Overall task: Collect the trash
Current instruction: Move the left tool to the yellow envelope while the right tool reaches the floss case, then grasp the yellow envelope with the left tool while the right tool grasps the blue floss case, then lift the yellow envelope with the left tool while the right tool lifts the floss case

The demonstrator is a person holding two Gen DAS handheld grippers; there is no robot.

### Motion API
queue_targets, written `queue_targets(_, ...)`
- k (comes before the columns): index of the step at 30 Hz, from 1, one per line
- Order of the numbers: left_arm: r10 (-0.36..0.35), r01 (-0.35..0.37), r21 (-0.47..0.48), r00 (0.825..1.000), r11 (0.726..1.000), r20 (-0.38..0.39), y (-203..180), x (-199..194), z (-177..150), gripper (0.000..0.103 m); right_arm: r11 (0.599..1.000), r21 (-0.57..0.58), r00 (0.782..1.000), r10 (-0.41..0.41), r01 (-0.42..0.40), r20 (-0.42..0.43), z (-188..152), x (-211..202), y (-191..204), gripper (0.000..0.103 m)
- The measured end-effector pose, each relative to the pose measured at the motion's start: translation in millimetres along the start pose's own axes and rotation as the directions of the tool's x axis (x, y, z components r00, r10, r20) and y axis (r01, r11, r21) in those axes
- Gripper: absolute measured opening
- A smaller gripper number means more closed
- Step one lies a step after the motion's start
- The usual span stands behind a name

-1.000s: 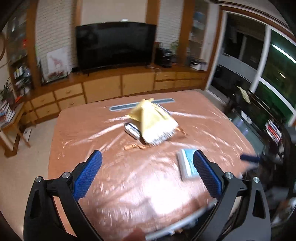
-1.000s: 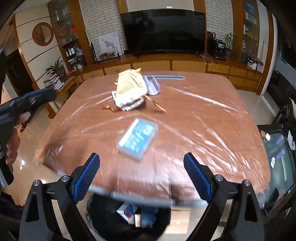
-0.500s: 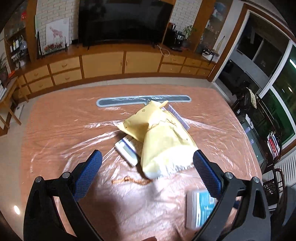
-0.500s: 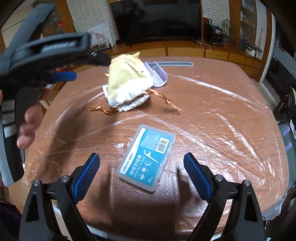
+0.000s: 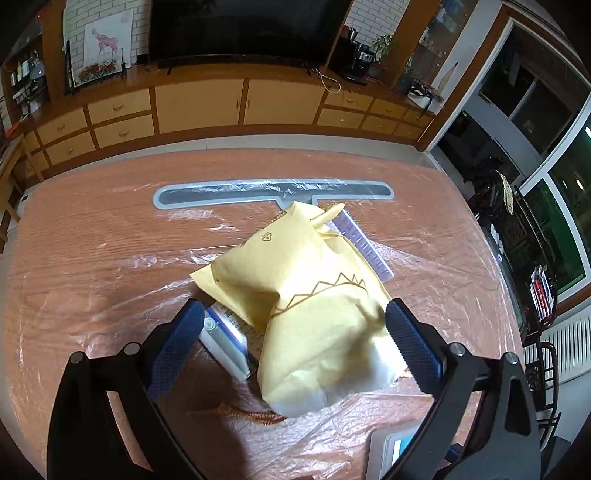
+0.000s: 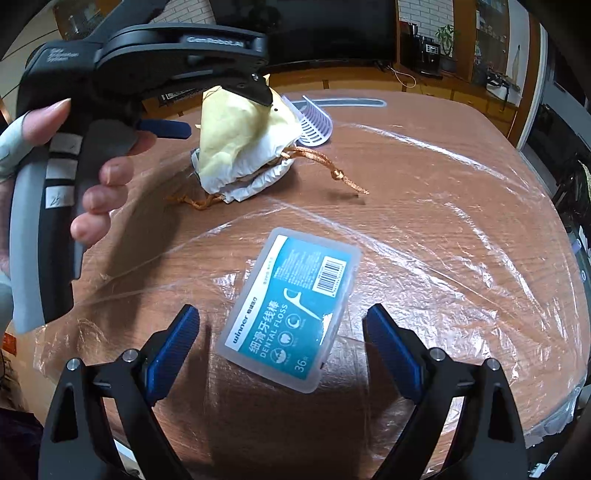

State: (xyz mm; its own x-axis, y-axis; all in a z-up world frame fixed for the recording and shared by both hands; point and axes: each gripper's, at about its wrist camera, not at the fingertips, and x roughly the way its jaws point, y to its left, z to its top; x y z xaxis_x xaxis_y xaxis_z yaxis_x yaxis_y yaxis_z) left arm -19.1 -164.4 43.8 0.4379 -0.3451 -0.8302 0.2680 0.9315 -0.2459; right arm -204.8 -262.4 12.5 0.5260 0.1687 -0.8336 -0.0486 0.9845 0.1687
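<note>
A home living room: a large dark television (image 5: 240, 26) stands on a long run of wooden cabinets with drawers (image 5: 122, 118) against a white brick wall, with a framed animal picture (image 5: 105, 48), a potted plant (image 5: 384, 42) and what looks like a coffee machine (image 5: 360, 61) alongside. A plastic-covered wooden table (image 5: 92, 229) fills the foreground.

Crumpled yellow paper bag (image 5: 314, 314) on table, clear dental floss box (image 6: 291, 314) flat nearby
</note>
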Motion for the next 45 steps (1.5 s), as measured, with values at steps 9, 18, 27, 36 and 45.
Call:
queue_targets(9, -0.088, 0.087, -0.022, 0.996, 0.996, -0.026, 4.4, 12.9, 2.5, 0.081, 1.0, 0.003, 1.0, 0.006, -0.006, -0.005, 0.4, 0.2, -2.8, 0.073)
queue_targets(18, -0.164, 0.162, -0.046, 0.986, 0.986, -0.03, 9.0, 9.0, -4.2, 0.052, 1.0, 0.005, 1.0, 0.019, -0.019, -0.005, 3.3, -3.3, -9.1, 0.056)
queue_targets(27, -0.134, 0.135, -0.008, 0.991, 0.991, 0.003, 5.9, -13.5, -16.6, 0.049, 0.998, 0.039, 0.998, 0.055, -0.054, -0.006, 6.2, -5.8, -24.3, 0.056)
queue_targets(36, -0.16, 0.16, -0.001, 0.986, 0.987, 0.056, 9.5, -46.4, -33.4, 0.049, 0.995, 0.062, 0.996, 0.084, -0.084, 0.002, 12.9, -11.9, -36.7, 0.055)
queue_targets(45, -0.12, 0.119, 0.018, 0.989, 0.993, 0.087, 10.5, -70.6, -61.3, 0.049, 0.99, 0.092, 0.994, 0.106, -0.106, 0.004, 13.2, -13.6, -44.8, 0.055)
